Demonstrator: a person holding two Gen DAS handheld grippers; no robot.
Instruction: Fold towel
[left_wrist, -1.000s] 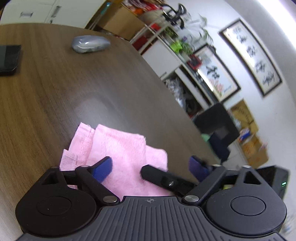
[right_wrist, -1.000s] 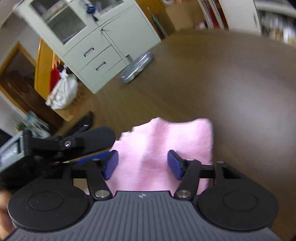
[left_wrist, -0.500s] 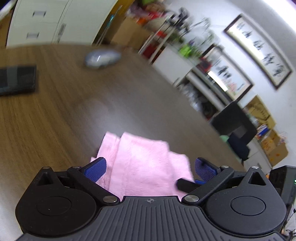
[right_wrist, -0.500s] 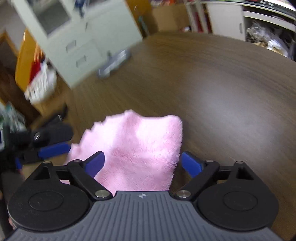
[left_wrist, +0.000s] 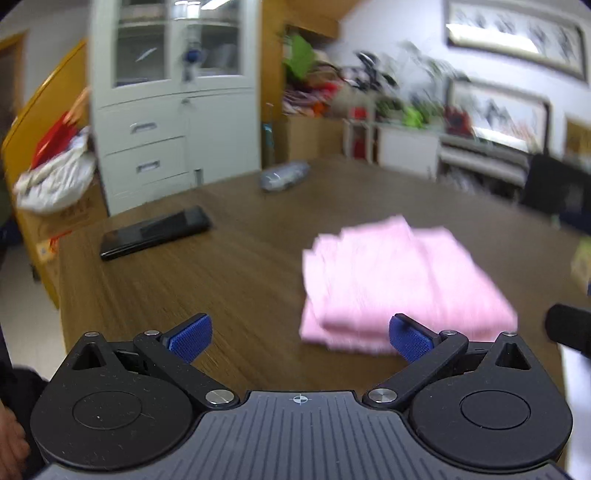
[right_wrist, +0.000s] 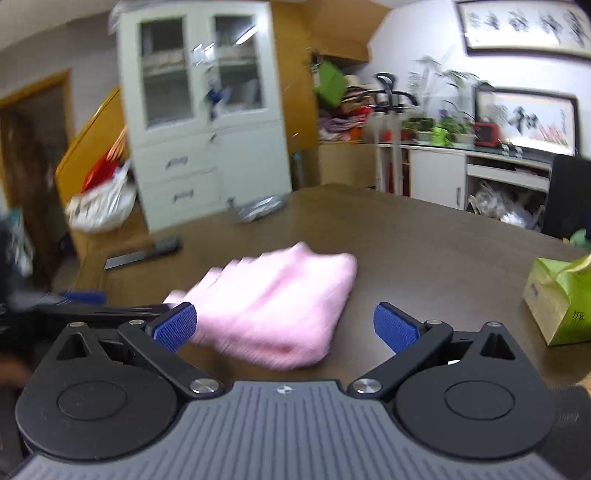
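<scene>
Both grippers have drawn back from the pink towel (left_wrist: 399, 280), and the right gripper (right_wrist: 284, 328) has just been spreading its jaws, now wide with nothing clamped. Ahead of it the folded towel lies flat on the wooden table (right_wrist: 424, 240), nearer its left pad. A green carton (right_wrist: 561, 295) stands to the right, contents unseen. The left gripper (left_wrist: 299, 338) gapes too, the towel beyond its right pad.

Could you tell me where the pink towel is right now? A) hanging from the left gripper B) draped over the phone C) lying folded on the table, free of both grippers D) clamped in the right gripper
C: the pink towel lies folded on the wooden table, and both the left gripper and the right gripper stand open with their pads off it.
</scene>
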